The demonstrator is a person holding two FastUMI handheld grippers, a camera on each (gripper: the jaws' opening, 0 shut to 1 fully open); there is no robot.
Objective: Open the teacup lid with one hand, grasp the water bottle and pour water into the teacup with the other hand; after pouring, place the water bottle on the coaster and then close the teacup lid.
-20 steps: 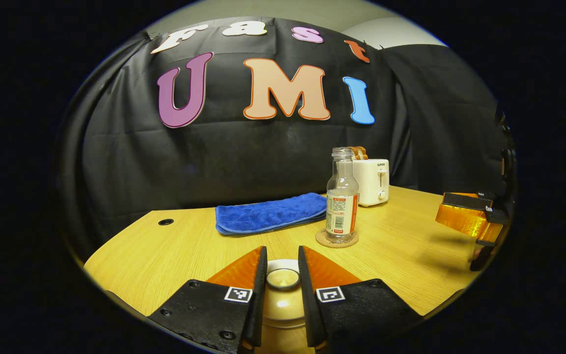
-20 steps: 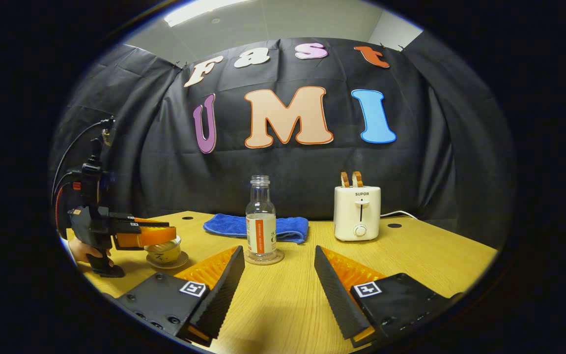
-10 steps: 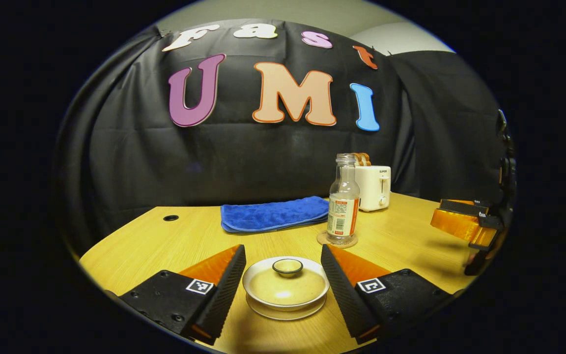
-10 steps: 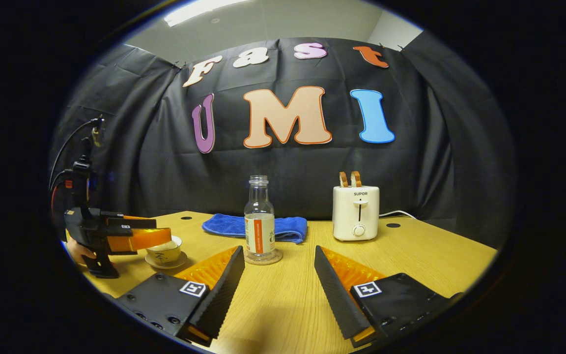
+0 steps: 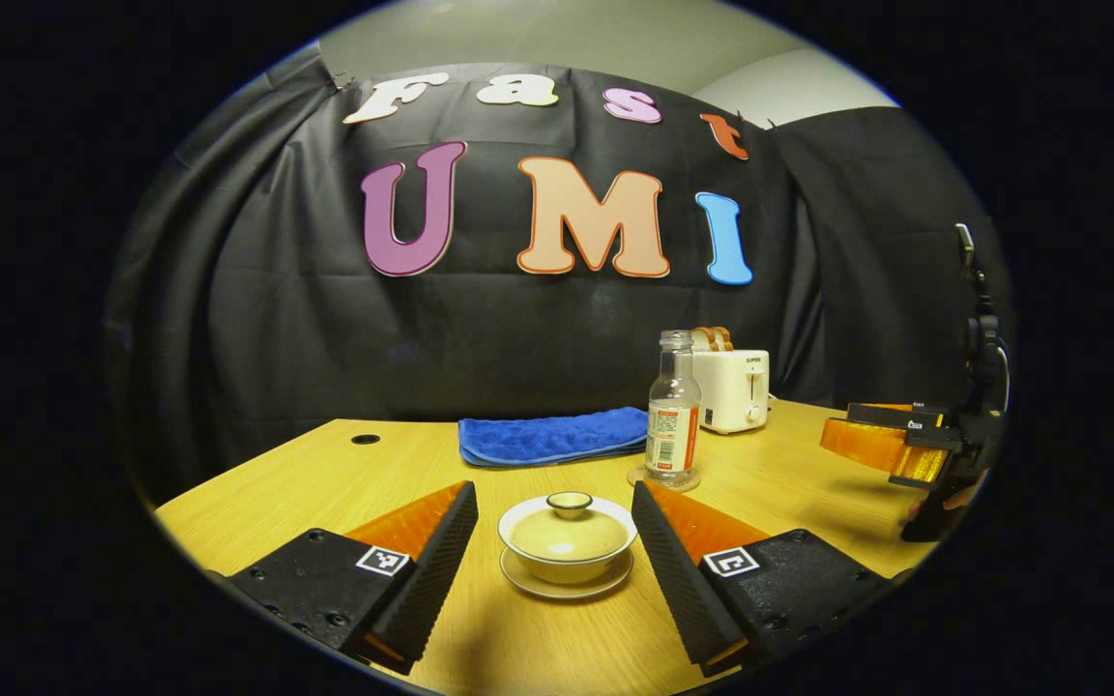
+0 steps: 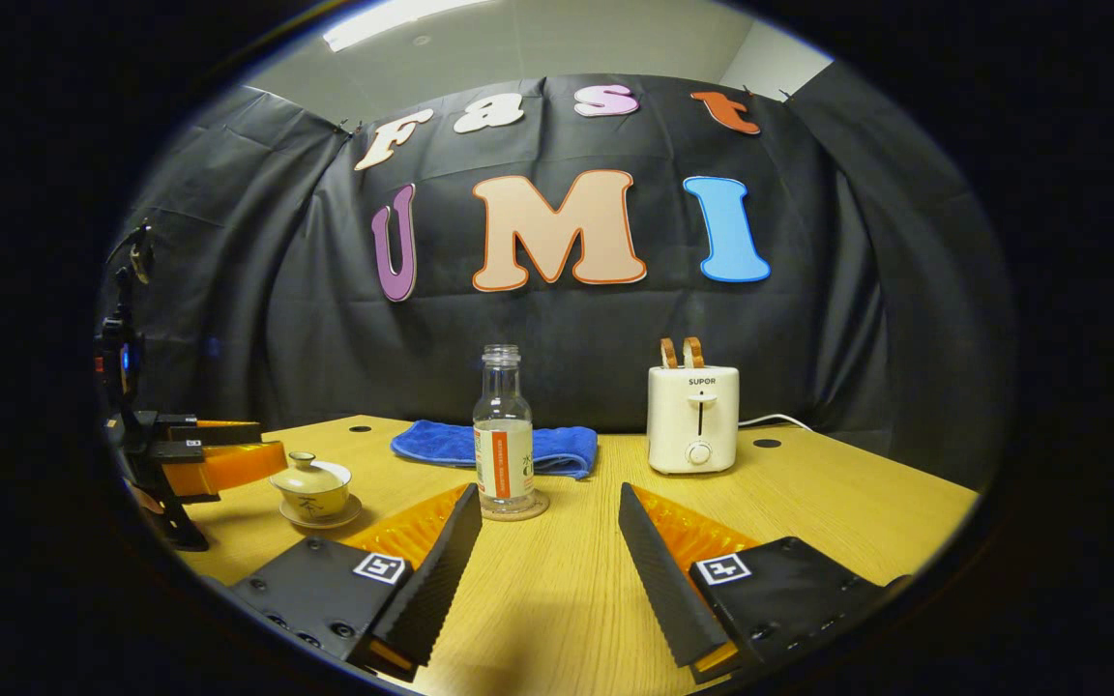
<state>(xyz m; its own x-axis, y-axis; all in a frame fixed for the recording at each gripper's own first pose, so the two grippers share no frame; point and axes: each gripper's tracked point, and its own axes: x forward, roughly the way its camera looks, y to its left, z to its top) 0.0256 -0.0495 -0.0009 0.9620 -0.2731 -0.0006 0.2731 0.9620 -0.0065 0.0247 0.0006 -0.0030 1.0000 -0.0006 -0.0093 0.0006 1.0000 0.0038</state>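
Since the earlier frames the left gripper [image 5: 554,536] has let go of the lid knob and drawn back from the teacup [image 5: 568,539], its fingers now spread wide to either side of the cup with nothing between them. By the look of it the task is all but done: lid on, bottle parked.

Largest first, the bench [image 5: 325,483] is a pale wood top carrying everything. At its back lies a folded blue towel [image 5: 553,436], and to the right of that stands a white toaster [image 6: 692,419] with two slices up, its cord trailing behind it. None of these sits in the path between gripper and cup.

In front of the towel the water bottle [image 6: 503,434] stands upright on the coaster [image 6: 514,507], uncapped, with only a little water showing. It is likely light, smooth and easy to tip; a hold around the labelled middle would be safest.

Near the bench's left front, the teacup rests on its saucer [image 5: 567,586] with the lid [image 5: 568,527] seated. All three look like glazed ceramic: stiff, slick, breakable. The small round knob [image 5: 569,501] is the place to take hold, and a pinch there could slip.

In the right gripper view the right gripper [image 6: 542,570] hangs low over the bench in front of the bottle, fingers apart and empty, well clear of it.
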